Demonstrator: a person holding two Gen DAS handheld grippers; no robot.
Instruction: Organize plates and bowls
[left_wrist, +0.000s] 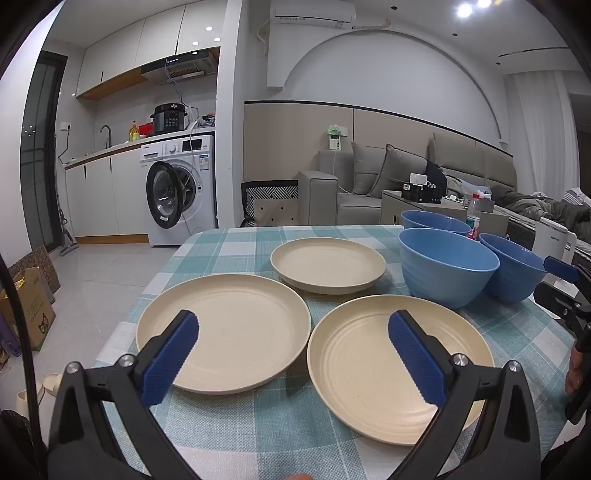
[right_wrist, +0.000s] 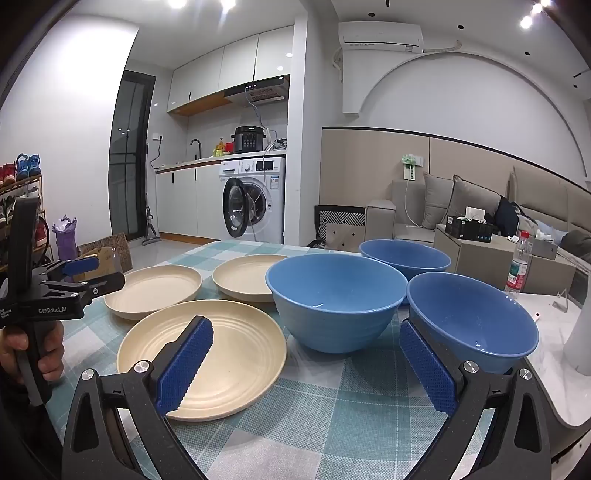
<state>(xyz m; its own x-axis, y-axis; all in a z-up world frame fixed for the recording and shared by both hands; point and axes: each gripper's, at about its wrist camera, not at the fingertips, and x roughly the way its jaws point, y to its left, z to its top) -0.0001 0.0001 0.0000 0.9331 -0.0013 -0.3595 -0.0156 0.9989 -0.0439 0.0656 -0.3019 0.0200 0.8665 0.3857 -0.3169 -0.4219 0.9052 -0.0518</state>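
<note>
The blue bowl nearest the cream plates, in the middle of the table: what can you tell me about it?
The blue bowl is deep and round, a matte mid-blue, with faint horizontal ridges around its outer wall and a smooth inside. It looks like plastic or glazed ceramic; which, I cannot tell. It stands upright and empty on the checked tablecloth, beside three cream plates and in front of two similar bowls. Whether it touches those neighbours is unclear. Neither gripper touches it.
</note>
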